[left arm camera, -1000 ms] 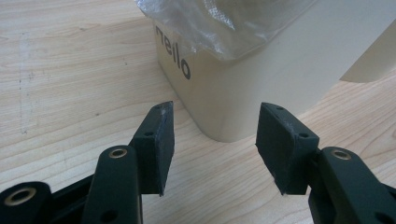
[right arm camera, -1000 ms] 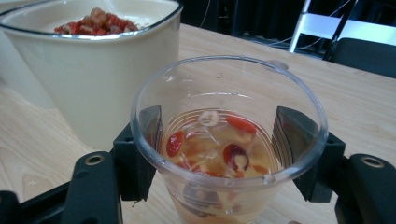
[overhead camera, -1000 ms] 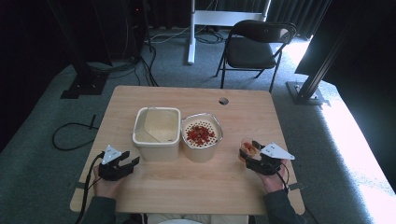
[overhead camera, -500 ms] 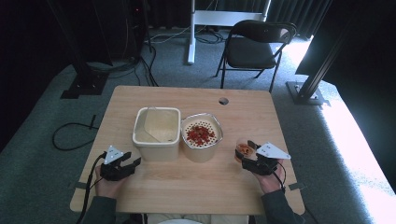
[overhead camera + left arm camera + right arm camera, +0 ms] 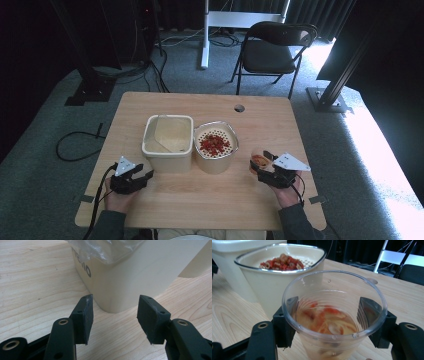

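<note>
Clear plastic cup point(image 5: 333, 322), upright, about a third full of pale liquid with red and white slices; clamped between black jaws just right of strainer point(image 5: 279, 272) holding red slices.

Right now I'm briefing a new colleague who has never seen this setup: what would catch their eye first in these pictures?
Probably the red chopped food heaped in the perforated strainer bowl at the table's middle, beside the cream bin lined with clear plastic. Next, the clear plastic cup clamped in the right gripper near the right edge, with reddish pieces at its bottom. The left gripper sits open, facing the bin's corner.
</note>
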A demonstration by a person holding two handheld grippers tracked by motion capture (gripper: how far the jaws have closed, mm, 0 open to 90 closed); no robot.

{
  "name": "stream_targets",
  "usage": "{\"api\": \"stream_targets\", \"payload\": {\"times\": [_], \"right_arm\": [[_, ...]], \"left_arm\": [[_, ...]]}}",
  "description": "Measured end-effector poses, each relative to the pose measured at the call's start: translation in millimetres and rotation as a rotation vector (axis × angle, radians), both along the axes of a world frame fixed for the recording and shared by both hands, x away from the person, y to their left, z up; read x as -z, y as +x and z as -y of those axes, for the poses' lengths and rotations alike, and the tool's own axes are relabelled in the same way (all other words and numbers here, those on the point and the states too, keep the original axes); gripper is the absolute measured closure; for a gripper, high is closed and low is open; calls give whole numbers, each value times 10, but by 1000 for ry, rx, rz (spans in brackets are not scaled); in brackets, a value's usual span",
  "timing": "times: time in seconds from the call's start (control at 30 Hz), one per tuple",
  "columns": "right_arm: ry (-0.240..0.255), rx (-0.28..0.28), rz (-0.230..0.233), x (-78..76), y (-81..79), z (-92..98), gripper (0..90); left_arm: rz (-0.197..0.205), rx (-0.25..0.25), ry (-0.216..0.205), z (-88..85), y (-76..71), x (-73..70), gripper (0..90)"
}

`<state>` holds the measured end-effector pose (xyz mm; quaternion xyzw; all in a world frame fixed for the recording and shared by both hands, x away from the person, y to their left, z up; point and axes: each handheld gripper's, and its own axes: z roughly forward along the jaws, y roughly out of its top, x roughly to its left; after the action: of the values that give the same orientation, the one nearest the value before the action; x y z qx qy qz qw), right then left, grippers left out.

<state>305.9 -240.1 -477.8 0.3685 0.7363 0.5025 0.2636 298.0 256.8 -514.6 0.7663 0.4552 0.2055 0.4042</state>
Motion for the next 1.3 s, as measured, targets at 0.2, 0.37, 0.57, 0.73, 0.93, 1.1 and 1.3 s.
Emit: {"api": "stream_targets", "payload": {"times": [0.2,0.37,0.57,0.73,0.93,1.1,1.3], "right_arm": [[-5,-10,1,-15,1,-37,339],[-3,-25,-1,-27,-5,-77,339],[6,-31,3,-76,16,-112,339],[7,-23,15,-138,48,-145,339],[-32,-7,28,-248,136,-216,339],[-119,34,48,-420,267,-335,340],[-216,70,90,-620,445,-476,340]], "left_arm": [[-2,3,0,9,1,6,478],[-3,6,2,13,4,9,478],[-7,9,3,19,6,13,478],[-5,12,5,20,1,13,478],[-4,13,5,24,3,15,478],[-7,10,2,22,6,16,478],[-8,6,-2,18,8,20,478]]}}
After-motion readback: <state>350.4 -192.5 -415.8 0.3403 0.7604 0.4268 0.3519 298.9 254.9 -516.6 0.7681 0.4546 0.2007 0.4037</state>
